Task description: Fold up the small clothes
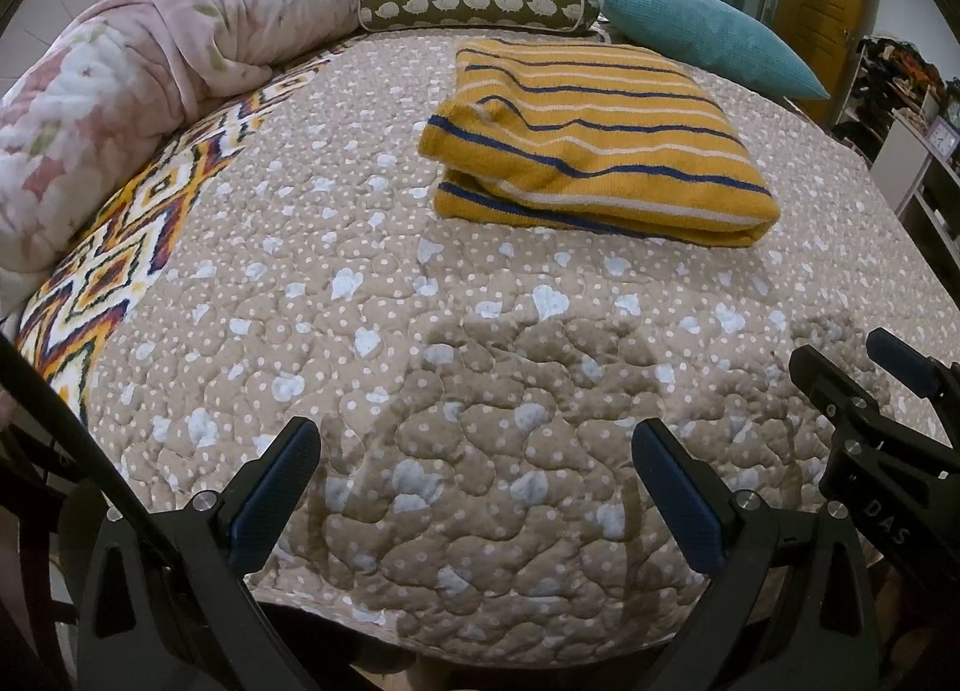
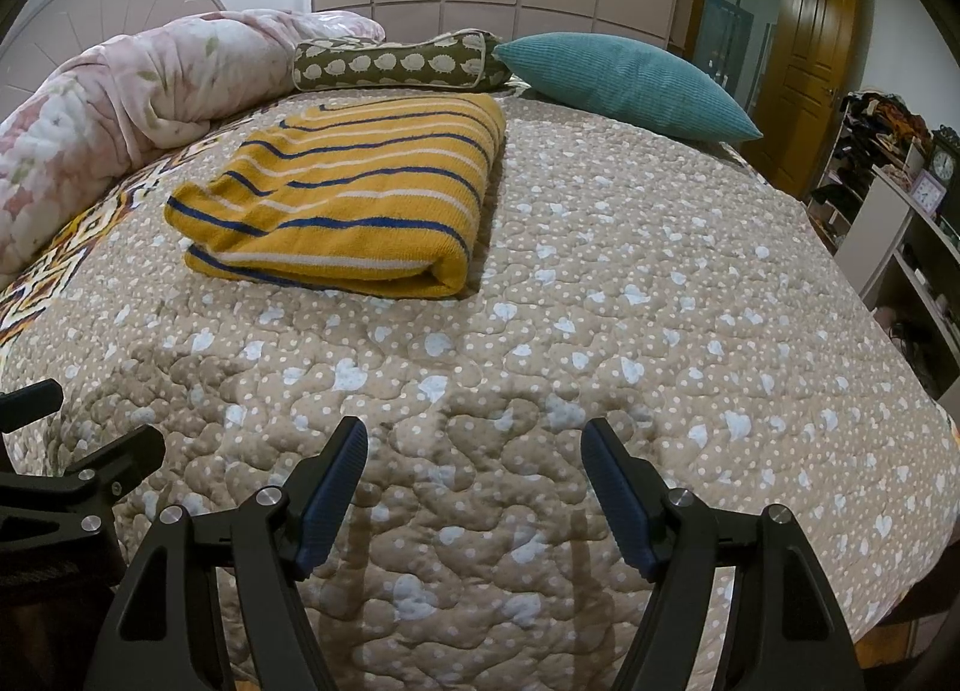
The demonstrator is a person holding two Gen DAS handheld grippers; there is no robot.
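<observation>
A yellow garment with blue and white stripes lies folded into a flat rectangle on the quilted bed cover; it also shows in the right wrist view. My left gripper is open and empty, held above the near part of the bed, well short of the garment. My right gripper is open and empty too, beside the left one and to the right of the garment. The right gripper shows at the right edge of the left wrist view, and the left gripper shows at the left edge of the right wrist view.
The beige dotted bed cover fills both views. A rolled pink floral duvet lies along the left. An olive bolster and a teal pillow lie at the far end. Shelves stand to the right of the bed.
</observation>
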